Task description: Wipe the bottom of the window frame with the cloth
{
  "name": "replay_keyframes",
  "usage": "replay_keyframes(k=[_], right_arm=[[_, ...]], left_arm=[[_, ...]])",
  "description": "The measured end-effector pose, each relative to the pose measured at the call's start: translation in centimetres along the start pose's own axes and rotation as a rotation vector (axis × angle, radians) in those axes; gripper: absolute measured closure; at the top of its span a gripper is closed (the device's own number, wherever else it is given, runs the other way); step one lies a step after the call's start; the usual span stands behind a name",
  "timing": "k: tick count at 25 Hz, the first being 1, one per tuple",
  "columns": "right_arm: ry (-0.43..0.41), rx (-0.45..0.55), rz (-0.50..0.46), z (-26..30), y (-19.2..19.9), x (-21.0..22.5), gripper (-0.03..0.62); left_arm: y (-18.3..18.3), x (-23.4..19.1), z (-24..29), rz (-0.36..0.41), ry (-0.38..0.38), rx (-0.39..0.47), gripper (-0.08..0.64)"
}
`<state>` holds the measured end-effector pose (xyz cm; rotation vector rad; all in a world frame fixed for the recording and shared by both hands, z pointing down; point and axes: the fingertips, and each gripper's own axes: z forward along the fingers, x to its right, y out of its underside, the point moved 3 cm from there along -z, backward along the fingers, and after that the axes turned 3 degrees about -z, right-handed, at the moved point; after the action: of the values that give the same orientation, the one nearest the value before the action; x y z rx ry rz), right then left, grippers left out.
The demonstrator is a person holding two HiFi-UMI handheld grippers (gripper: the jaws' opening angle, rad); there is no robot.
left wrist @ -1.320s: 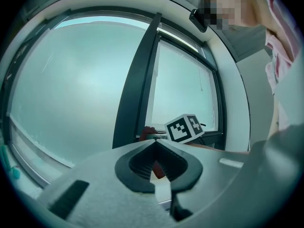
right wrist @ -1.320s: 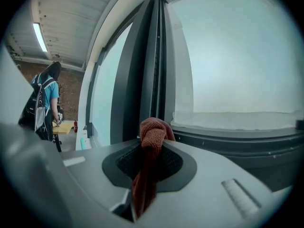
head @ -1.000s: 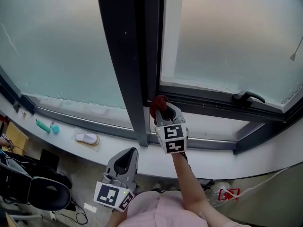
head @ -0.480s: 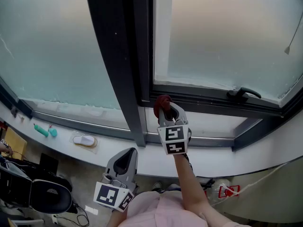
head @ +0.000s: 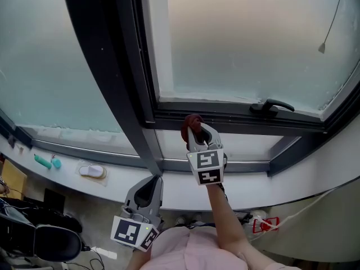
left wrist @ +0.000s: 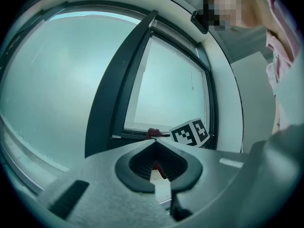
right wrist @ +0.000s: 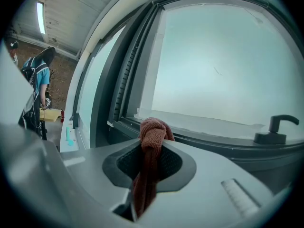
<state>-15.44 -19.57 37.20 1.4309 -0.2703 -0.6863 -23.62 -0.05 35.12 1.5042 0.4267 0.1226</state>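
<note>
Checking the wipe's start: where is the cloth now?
In the head view's centre, the cloth is clamped in the right hand-held gripper, by the bottom rail, left of the handle.

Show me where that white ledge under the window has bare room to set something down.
The ledge is bare from the right gripper to the dark corner frame, and between the white oval object and the mullion. Crowded at the left end: teal items.
</note>
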Motion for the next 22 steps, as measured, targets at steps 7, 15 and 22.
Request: replay_keyframes(k=[7,15,22], right_arm=[[-0.038,0.016,-0.005,-1.0,0.2,1.8,0.534],[-0.021,0.029,0.004,-2.0,0.7,3.8,0.534],[0.040,0.021,0.029,-3.3,1.5,6.0,0.534]], left_arm=[[0.4,3.4,2.4,0.000,0.034,-0.008,0.565],[0.8,5.0,3.8,0.006,0.059,-0.025,0.565],[1.1,5.6,4.2,0.006,0.085,-0.034,0.565]])
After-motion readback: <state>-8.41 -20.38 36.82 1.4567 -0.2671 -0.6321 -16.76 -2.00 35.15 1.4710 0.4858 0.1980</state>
